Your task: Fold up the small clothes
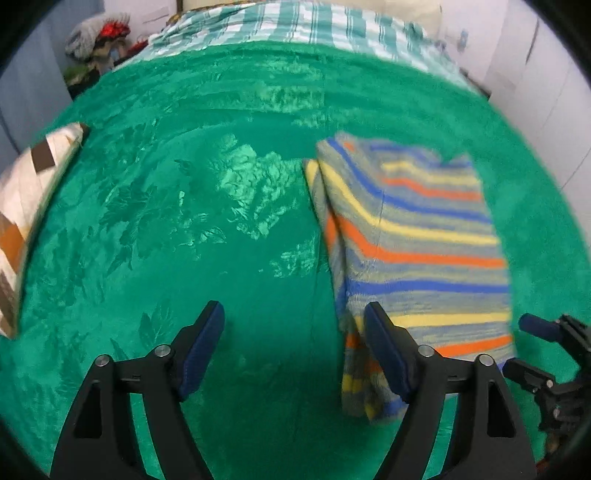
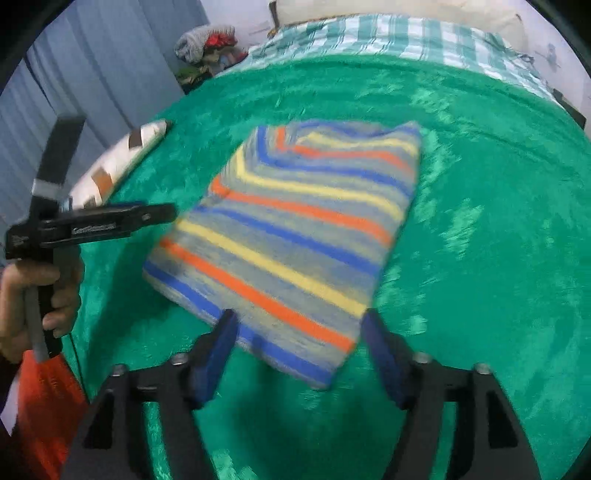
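Observation:
A folded striped garment point(image 1: 417, 240), grey with blue, yellow and orange bands, lies flat on the green plush blanket point(image 1: 184, 221). My left gripper point(image 1: 293, 317) hovers open over bare blanket just left of the garment's near corner, and its right finger point(image 1: 384, 347) overlaps the cloth's edge. In the right wrist view the garment point(image 2: 295, 236) lies straight ahead. My right gripper point(image 2: 299, 321) is open, with the garment's near edge seen between its blue pads, which do not press on it. A hand point(image 2: 33, 295) holds the left tool at the left edge.
A brown-and-white patterned pillow point(image 1: 33, 192) lies at the blanket's left edge. A green checked sheet point(image 1: 295, 26) covers the far end of the bed. A heap of clothes point(image 2: 207, 44) sits beyond the bed by a blue curtain point(image 2: 92, 74). Red fabric point(image 2: 44, 406) shows at lower left.

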`<state>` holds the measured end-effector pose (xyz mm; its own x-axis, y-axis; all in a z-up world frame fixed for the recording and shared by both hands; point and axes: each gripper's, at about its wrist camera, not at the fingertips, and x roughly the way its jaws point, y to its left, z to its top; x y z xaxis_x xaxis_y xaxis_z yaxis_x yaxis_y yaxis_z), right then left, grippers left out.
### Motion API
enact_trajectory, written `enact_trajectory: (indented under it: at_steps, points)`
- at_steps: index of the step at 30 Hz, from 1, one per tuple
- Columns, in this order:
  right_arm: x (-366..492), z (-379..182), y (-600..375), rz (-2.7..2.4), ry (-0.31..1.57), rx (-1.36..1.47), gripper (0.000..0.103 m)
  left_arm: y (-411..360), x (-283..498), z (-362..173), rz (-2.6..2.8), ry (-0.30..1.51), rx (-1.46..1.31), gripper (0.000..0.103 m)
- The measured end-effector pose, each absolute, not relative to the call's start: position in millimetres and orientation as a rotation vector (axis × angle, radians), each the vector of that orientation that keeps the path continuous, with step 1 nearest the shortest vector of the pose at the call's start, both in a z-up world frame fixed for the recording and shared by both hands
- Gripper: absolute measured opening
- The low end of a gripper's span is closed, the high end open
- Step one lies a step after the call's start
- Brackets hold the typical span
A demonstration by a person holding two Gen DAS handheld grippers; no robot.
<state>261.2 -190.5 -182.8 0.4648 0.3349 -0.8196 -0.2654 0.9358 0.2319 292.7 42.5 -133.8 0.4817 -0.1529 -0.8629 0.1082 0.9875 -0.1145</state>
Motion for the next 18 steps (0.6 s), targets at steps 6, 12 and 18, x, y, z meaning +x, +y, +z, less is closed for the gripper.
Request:
enact_trajectory:
  at_steps: [6,12,18]
  points:
    - [264.1,-170.6,-251.7,0.305,1.002,0.193,0.079,76.9,293.8,-132.7,-0.303,1.088,-0.206,0.086]
    - [282.1,-190.8,-296.8,0.326,0.988,0.502,0.079,57.5,311.3,-148.1,-0.454,1.098,-0.274,0.085]
    - [349.8,-234.0,-286.0,0.417,1.015,0.774,0.070,26.6,363.8,-183.1,-0.449,1.183,-0.332,0.072]
